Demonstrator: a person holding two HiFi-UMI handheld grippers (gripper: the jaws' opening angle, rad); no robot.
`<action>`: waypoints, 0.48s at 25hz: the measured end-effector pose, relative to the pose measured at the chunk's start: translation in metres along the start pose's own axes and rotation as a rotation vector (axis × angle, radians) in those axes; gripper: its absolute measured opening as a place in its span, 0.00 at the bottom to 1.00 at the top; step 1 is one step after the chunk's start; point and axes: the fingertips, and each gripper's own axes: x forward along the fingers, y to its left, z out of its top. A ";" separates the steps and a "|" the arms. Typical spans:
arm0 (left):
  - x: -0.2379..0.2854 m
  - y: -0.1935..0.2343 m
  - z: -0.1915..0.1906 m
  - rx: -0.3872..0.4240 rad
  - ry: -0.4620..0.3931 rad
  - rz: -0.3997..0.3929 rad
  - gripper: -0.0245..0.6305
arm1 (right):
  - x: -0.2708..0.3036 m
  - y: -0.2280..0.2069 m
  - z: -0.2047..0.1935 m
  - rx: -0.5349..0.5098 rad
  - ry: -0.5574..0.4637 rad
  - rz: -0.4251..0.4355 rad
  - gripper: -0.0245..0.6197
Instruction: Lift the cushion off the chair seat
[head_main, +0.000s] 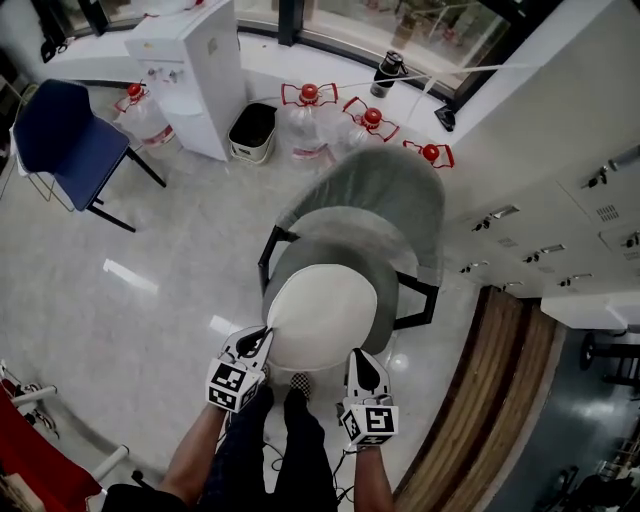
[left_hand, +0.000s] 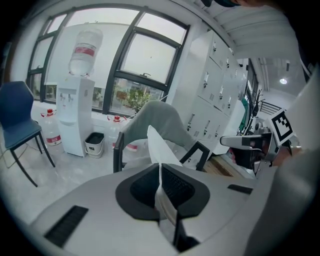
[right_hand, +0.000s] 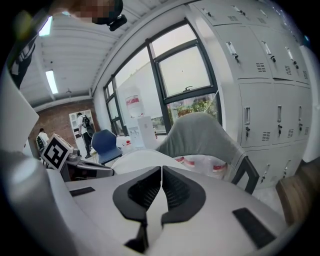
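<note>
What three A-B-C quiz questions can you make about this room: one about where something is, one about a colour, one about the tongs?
1. Where is the blue chair? A left of the water dispenser; B right of it; C on top of it.
2. What colour is the cushion? A red; B white; C green.
3. What are the left tongs doing? A gaping empty; B pinching the cushion's edge; C holding a bottle.
Answers: A, the head view shows it left; B, it looks white; B, white fabric sits between the shut tongs.
</note>
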 end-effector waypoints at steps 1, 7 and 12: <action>-0.005 -0.003 0.005 0.005 -0.003 0.000 0.08 | -0.004 0.002 0.004 0.000 -0.005 -0.002 0.08; -0.031 -0.019 0.033 0.036 -0.031 0.007 0.08 | -0.027 0.007 0.031 -0.005 -0.035 -0.009 0.08; -0.054 -0.028 0.059 0.067 -0.037 0.027 0.08 | -0.048 0.014 0.058 -0.016 -0.066 -0.009 0.08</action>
